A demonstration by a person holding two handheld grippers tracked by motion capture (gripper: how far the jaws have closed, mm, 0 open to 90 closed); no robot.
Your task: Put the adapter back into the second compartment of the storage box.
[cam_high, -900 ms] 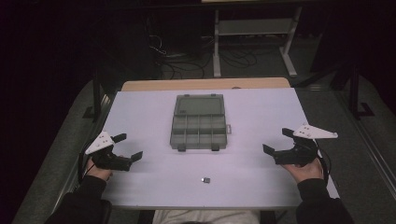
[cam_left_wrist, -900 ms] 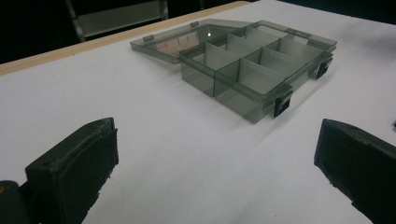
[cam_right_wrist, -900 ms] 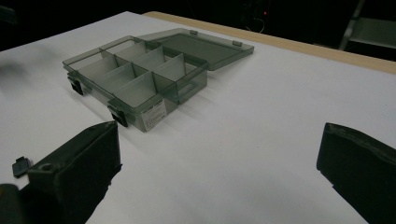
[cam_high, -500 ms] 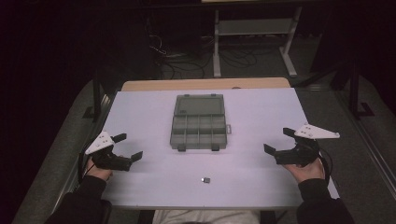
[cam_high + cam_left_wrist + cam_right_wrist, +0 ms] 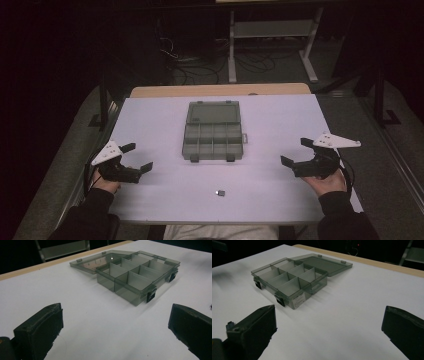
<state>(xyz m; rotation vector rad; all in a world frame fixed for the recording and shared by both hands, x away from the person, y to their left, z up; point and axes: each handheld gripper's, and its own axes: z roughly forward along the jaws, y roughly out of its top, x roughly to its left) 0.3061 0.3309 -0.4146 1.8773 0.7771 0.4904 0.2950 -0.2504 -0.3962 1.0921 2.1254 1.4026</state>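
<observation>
Nearest the person, a small dark part [image 5: 220, 193] lies alone on the white worktop [image 5: 270, 125], close to its near edge and roughly midway between the two hands. It is too small to identify.

A little farther in, the left hand-held gripper [image 5: 134, 157] rests at the left edge of the worktop, held by a hand in a dark sleeve. Its jaws stand wide apart with nothing between them; in the left gripper view, bare white surface shows between the two black jaws. The right hand-held gripper [image 5: 298, 152] sits near the right edge at about the same depth. Its jaws are likewise spread wide and hold nothing, with bare worktop between them in the right gripper view. Both grippers are well apart from the small part.

Beyond them, in the middle of the worktop, stands a translucent grey compartment box [image 5: 213, 141]. Its lid [image 5: 213, 113] is folded back flat on the far side. The dividers form two rows of compartments, which look empty. Two dark latches sit on its near wall.

Past the far edge, a bare wooden strip [image 5: 220, 90] shows.
</observation>
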